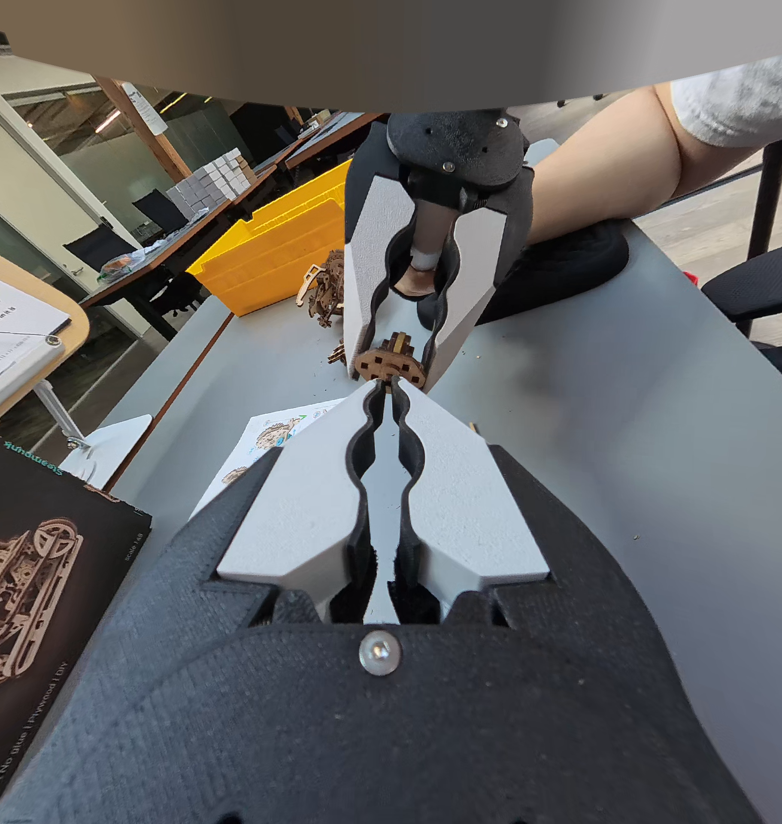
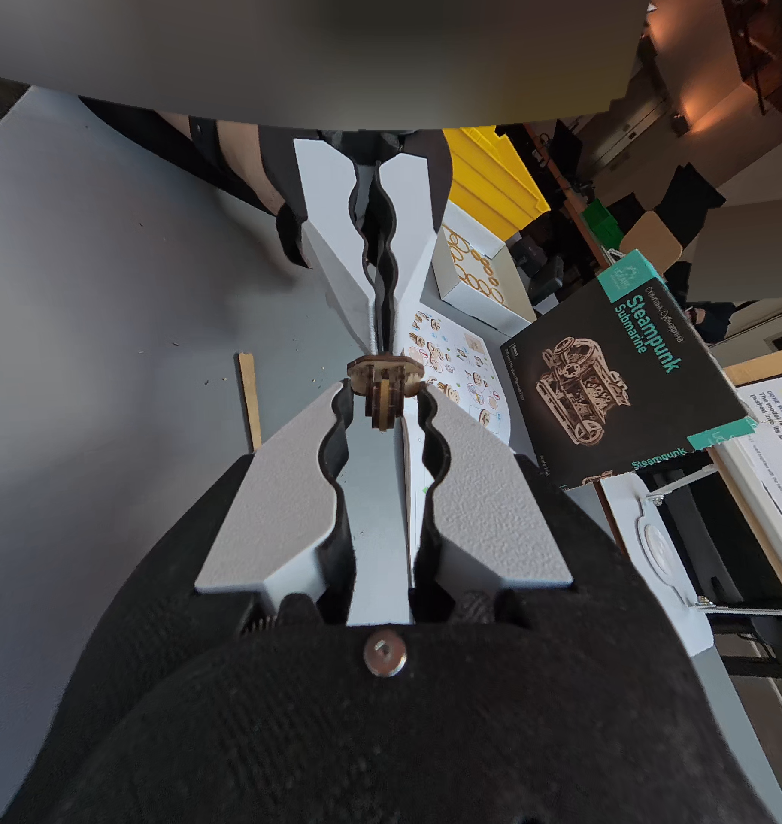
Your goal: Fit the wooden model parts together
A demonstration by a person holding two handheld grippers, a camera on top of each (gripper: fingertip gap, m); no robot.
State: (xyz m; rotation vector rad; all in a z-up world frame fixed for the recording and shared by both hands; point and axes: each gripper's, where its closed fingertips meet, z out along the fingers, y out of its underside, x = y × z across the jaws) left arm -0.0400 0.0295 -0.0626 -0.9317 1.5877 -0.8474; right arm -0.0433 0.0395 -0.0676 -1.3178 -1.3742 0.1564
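The wooden disc assembly (image 1: 390,366) hangs above the grey worktop (image 1: 603,446), pinched across its rim by the right hand-held gripper (image 2: 382,392). Its slotted face points toward the left hand-held gripper (image 1: 384,382), and its stacked hub runs back along the right gripper's fingers. The left gripper's tips are pressed nearly together, seemingly on a small piece at the disc's centre, though that piece is mostly hidden. Both grippers meet nose to nose at the disc, so the fit likely calls for a straight push along the hub's axis.

Wooden model part (image 1: 390,366): laser-cut plywood, dark edges. Fingers (image 2: 273,504): grainy matt white. Table (image 1: 603,446): smooth matt grey.
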